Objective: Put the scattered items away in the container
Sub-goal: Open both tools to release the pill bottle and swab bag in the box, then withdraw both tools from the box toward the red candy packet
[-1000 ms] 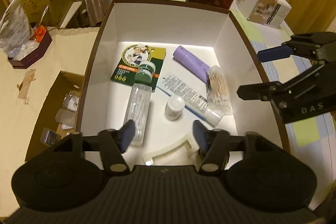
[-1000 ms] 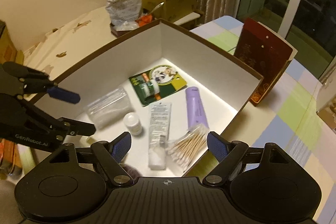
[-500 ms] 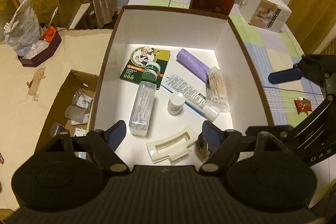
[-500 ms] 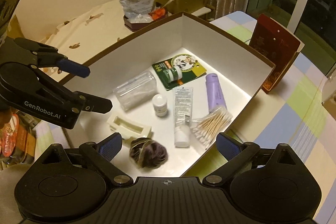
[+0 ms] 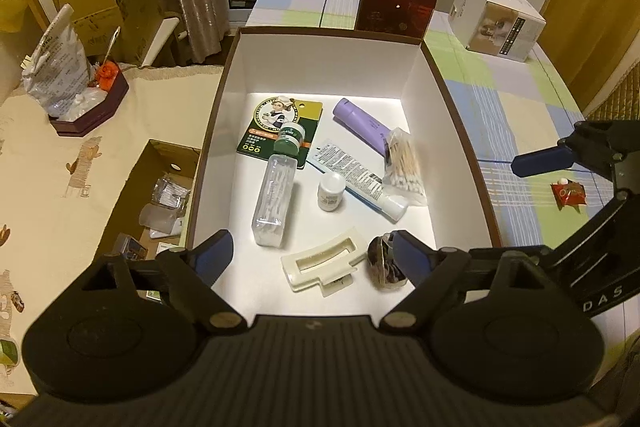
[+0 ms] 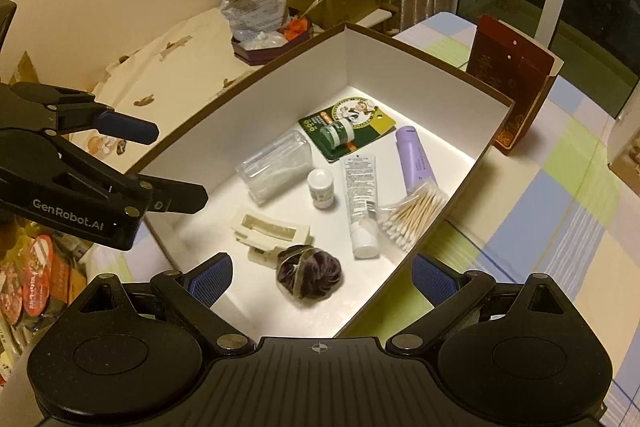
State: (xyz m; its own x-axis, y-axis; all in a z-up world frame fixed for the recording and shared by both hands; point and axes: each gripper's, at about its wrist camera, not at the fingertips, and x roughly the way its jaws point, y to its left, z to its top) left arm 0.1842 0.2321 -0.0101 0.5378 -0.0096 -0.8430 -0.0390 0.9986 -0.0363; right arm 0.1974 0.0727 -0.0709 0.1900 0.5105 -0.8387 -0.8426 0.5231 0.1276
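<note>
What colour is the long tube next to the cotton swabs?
The tube is light purple, clearest in the right wrist view.

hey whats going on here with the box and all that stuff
A person holds a hand-held gripper in each hand above a white-lined box. Both the left hand-held gripper and the right hand-held gripper are open and hold nothing. The box already contains a purple tube, a bag of cotton swabs, a clear bottle, a cream hair clip and a dark scrunchie. A small red wrapped item lies outside on the tablecloth.
</note>
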